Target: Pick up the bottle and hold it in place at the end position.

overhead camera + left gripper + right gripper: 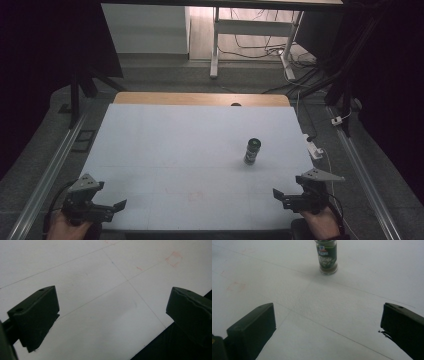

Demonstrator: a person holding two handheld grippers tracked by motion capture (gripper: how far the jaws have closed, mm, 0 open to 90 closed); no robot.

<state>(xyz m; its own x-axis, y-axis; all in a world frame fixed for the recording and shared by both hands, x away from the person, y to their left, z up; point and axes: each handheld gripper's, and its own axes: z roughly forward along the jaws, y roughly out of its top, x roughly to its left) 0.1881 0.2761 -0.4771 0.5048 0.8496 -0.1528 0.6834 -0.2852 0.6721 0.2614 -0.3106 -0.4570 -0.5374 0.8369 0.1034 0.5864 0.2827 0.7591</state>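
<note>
A small spice jar (252, 151) with a dark lid and a green label stands upright on the white table (175, 150), right of centre. In the right gripper view the jar (327, 257) is ahead of the jaws, well beyond them. My right gripper (281, 197) rests at the near right edge, open, nothing between its jaws (328, 325). At the near left corner my left gripper (114, 207) is open over bare table near the front edge (112, 315). A hand holds each gripper.
A wooden strip (200, 98) runs along the table's far edge. Metal rails flank the table at left (45, 175) and right (365, 175). A white power strip (315, 150) lies off the right edge. White desk legs (215, 50) and cables stand on the floor behind.
</note>
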